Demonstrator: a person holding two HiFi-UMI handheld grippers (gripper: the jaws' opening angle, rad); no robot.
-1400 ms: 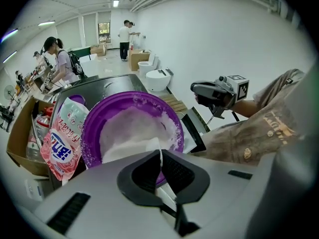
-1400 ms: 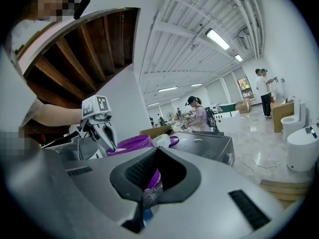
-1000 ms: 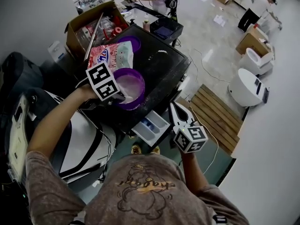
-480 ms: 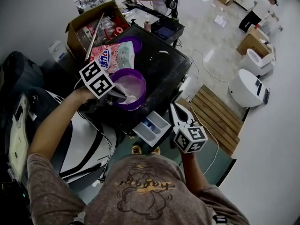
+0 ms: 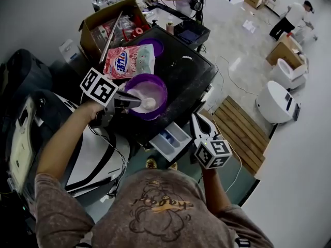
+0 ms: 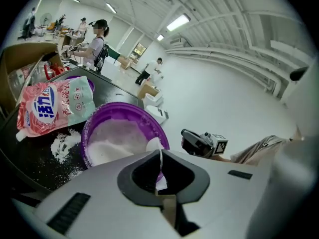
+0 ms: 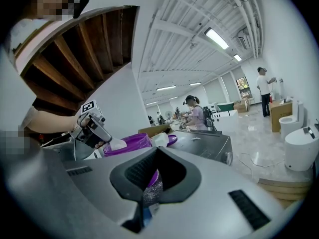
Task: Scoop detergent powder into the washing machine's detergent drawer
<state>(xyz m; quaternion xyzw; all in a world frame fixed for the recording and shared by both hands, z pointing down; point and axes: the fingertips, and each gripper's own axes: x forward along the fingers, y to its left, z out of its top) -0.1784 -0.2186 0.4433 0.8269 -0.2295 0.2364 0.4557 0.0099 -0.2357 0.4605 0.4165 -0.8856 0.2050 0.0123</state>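
A purple bowl (image 5: 147, 94) of white powder stands on the black washing machine top (image 5: 186, 79); it also shows in the left gripper view as the bowl (image 6: 122, 133). My left gripper (image 5: 130, 101) is shut on the thin handle of a white scoop (image 5: 149, 104), whose head sits over the powder near the bowl's front rim. In the left gripper view, the left gripper (image 6: 160, 154) pinches the scoop (image 6: 153, 144). A pink detergent bag (image 5: 128, 61) lies behind the bowl. The open detergent drawer (image 5: 171, 140) juts out below. My right gripper (image 5: 199, 124) hovers shut and empty beside the drawer.
An open cardboard box (image 5: 111, 25) of goods and a second purple dish (image 5: 155, 46) sit behind the bag. Spilled powder (image 6: 62, 146) lies on the machine top. A wooden pallet (image 5: 235, 133) and white round units (image 5: 276, 102) stand on the floor at right. People work at the back.
My left gripper has drawn back to the left, and the scoop head now shows over the powder at the bowl's near side. The right gripper has stayed beside the drawer.
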